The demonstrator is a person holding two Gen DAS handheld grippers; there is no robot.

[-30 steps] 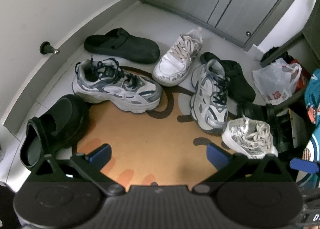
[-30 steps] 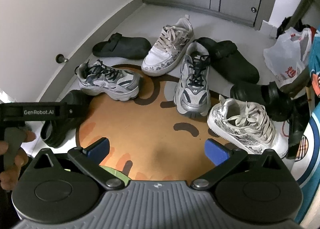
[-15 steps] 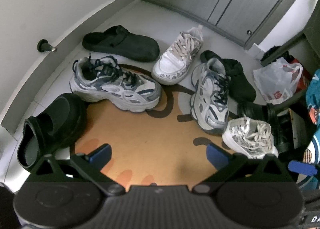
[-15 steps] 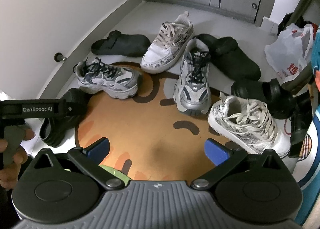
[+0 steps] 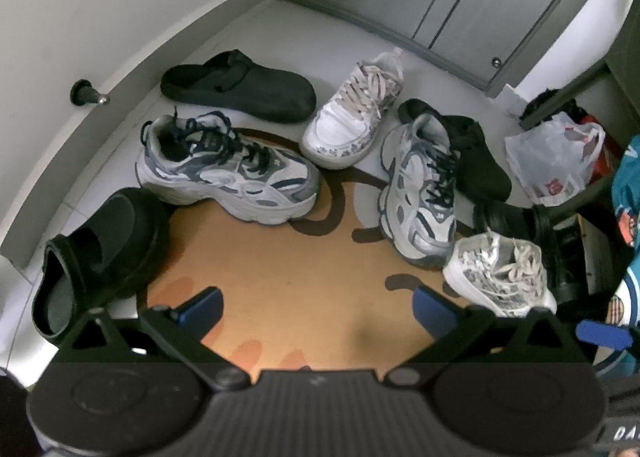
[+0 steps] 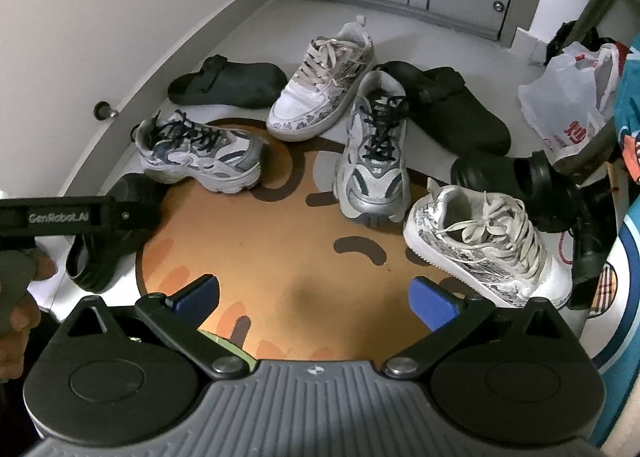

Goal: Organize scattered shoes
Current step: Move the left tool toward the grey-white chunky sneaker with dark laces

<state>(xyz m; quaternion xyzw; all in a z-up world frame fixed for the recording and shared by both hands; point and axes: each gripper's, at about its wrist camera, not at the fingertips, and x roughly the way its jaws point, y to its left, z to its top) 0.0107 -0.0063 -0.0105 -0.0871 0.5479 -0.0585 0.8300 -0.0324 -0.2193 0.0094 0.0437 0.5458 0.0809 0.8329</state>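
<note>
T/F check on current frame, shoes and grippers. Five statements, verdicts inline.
1. Both grippers are open and hold nothing. True: left gripper, right gripper.
2. The grey sneaker with dark laces lies partly on the round mat. True.
3. The two white patterned sneakers sit side by side. False: one white sneaker is near the door, the other at the mat's right edge.
4. The plastic bag covers a sneaker. False: it stands apart at the right.
5. Every shoe is a sneaker. False: black clogs lie there too.
</note>
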